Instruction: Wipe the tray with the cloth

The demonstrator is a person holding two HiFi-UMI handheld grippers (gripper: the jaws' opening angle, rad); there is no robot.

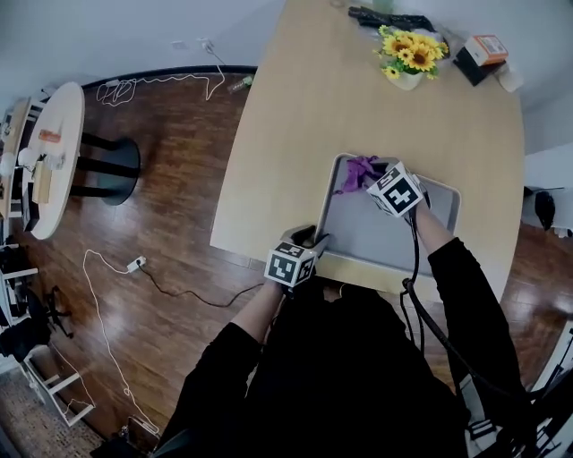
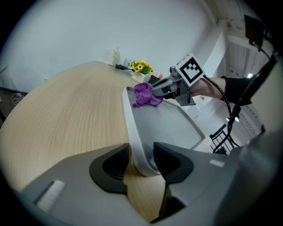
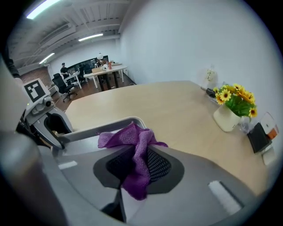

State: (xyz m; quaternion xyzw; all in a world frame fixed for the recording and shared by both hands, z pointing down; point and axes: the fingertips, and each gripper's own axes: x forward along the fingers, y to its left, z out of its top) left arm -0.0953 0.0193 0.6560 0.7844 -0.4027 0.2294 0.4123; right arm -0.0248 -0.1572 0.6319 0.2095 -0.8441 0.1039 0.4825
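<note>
**Cloth pinched at the tray's far corner, tray clamped at the near one**

Nearest to us, low in the head view, the left hand-held gripper (image 2: 140, 163) has its jaws partly closed. They're clamped on the rim of the grey tray (image 1: 380, 240) at its lower-left corner. In its own view that rim runs straight between the two dark pads.

Up the tray's left side we go, and there's the right hand-held gripper (image 3: 137, 165) at the upper-left corner. Its jaws are fully together on the purple cloth (image 3: 132, 137). One fold is trapped between the pads and the rest is bunched out in front, down on the tray floor beside the rim. In the head view the cloth (image 1: 358, 170) sits just left of that gripper's marker cube. It's well apart from the left gripper, at the other end of the same edge.

The count: two grippers, one tray, one cloth, all on one pale wooden desk (image 1: 340, 98). Each cube shows black-and-white square markers.

At the desk's far end, upper right of the head view, stands one white pot of sunflowers (image 1: 408, 55). Just right of it is a box with an orange top (image 1: 485, 49), its print too small to read. One flat black item (image 1: 389, 17) lies behind the flowers.

Off the desk, a white cable (image 1: 103, 322) trails over the dark wood floor (image 1: 170, 224).
</note>
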